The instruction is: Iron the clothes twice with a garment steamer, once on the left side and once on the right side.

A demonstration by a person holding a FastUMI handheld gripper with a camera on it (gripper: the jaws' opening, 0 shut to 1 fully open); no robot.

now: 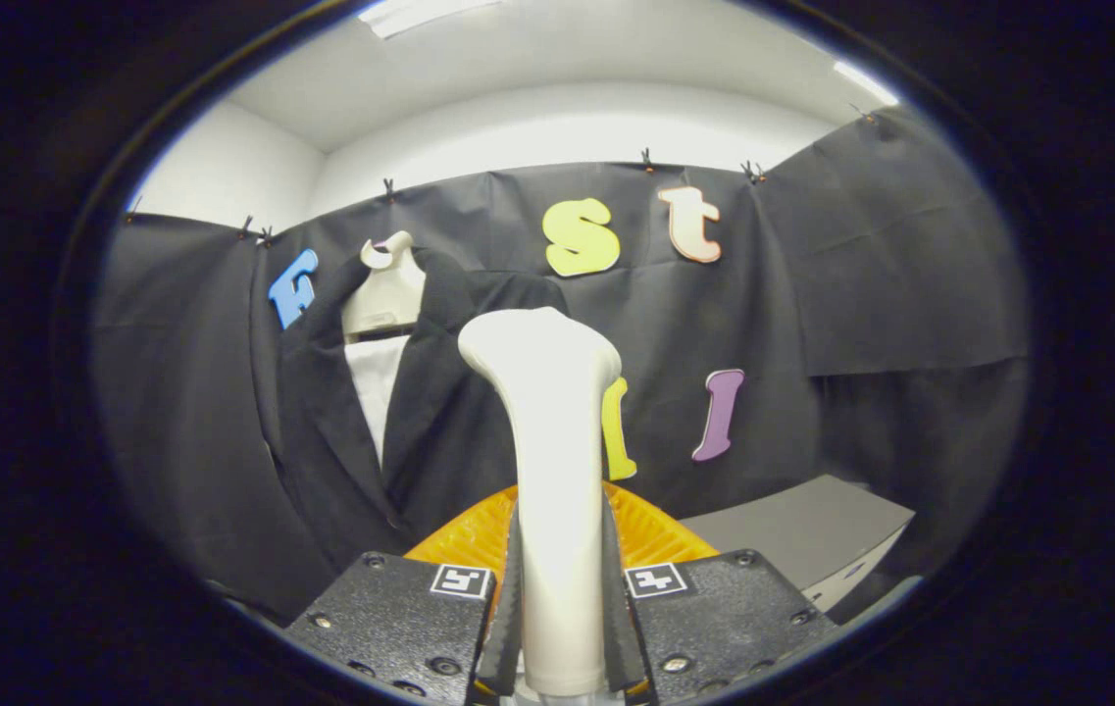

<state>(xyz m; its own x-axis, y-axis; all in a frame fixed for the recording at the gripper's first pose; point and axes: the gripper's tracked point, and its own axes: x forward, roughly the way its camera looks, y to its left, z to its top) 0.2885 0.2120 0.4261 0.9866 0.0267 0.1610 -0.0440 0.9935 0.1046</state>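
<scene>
Black cloth walls the booth; a jacket hangs left of the gripper, which is clamped on the steamer. The head stands short of the fabric, so both passes seem left

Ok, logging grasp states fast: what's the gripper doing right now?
Gripper: shut on the white garment steamer, both fingers pressing its handle, head pointing up beside the black jacket.
</scene>
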